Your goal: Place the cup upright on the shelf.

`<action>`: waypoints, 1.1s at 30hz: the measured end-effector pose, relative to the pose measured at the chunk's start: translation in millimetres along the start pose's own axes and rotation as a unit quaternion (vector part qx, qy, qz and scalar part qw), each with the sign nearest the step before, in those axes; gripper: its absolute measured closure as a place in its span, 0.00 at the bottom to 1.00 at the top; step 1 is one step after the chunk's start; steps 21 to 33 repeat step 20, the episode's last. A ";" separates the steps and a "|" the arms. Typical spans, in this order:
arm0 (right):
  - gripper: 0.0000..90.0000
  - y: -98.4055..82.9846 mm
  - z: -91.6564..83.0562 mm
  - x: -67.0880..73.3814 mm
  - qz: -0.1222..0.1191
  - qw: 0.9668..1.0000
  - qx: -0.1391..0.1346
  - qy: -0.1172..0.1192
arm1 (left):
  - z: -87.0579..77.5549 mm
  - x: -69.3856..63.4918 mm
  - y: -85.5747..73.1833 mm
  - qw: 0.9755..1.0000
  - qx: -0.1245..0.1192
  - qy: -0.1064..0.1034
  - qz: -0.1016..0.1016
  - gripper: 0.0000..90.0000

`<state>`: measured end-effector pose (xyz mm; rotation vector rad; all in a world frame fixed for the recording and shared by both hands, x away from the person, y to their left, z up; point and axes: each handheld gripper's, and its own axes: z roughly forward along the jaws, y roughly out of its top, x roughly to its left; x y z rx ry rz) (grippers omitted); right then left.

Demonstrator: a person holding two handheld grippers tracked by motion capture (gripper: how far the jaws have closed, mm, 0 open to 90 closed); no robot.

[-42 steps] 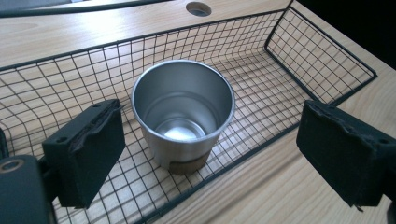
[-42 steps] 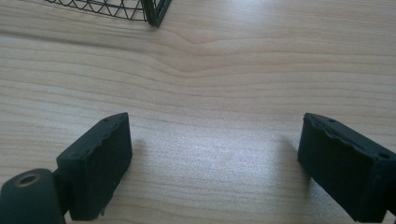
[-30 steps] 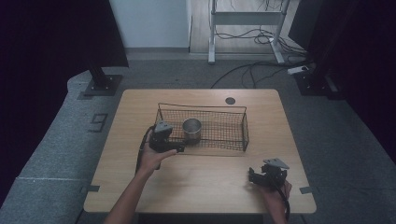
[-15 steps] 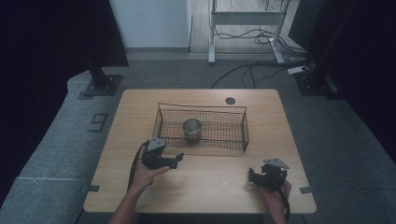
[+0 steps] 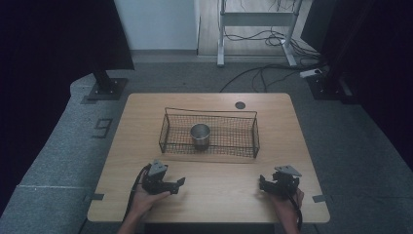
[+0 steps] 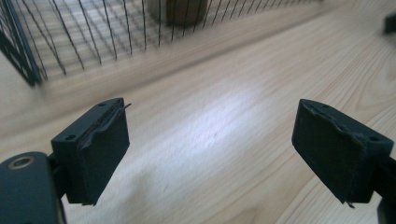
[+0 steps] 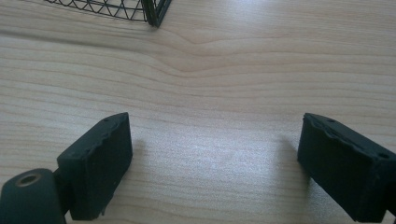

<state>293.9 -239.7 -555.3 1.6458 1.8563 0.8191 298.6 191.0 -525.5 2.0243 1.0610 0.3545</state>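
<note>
A black wire basket (image 5: pixel 209 132) stands mid-table with a metal cup (image 5: pixel 199 135) upright inside it. In front of the basket's left end, my left gripper (image 5: pixel 179 183) lies low over the table in a hand, pointing right. In the left gripper view its jaws (image 6: pixel 210 135) stand open over bare wood. The basket's mesh (image 6: pixel 70 37) and the cup's base (image 6: pixel 180 9) show beyond them. My right gripper (image 5: pixel 263 184) rests near the front right edge, pointing left. Its own view shows it open (image 7: pixel 215 149) with nothing between the pads, and the basket's corner (image 7: pixel 149 9) ahead.
The wooden table (image 5: pixel 214 204) has a dark round grommet (image 5: pixel 239 105) at the back. Around it lie grey floor, black stand bases and cables. Bare wood stretches between the two grippers.
My left gripper has drawn back from the basket's left end toward the near edge and sunk to the table. The cup stays in the basket. The right gripper has kept still.
</note>
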 end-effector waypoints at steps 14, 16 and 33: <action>0.12 0.6 0.6 0.0 -0.002 1.000 0.000 0.002 | 3.2 6.4 -11.2 1.000 0.007 0.001 -0.021 0.15; 0.12 0.6 0.5 0.0 -0.001 1.000 0.000 0.002 | 4.6 6.5 -11.9 1.000 0.010 0.001 -0.021 0.15; 0.12 0.6 0.5 0.1 -0.001 1.000 0.000 0.002 | 6.1 6.8 -12.2 1.000 0.013 0.000 -0.020 0.15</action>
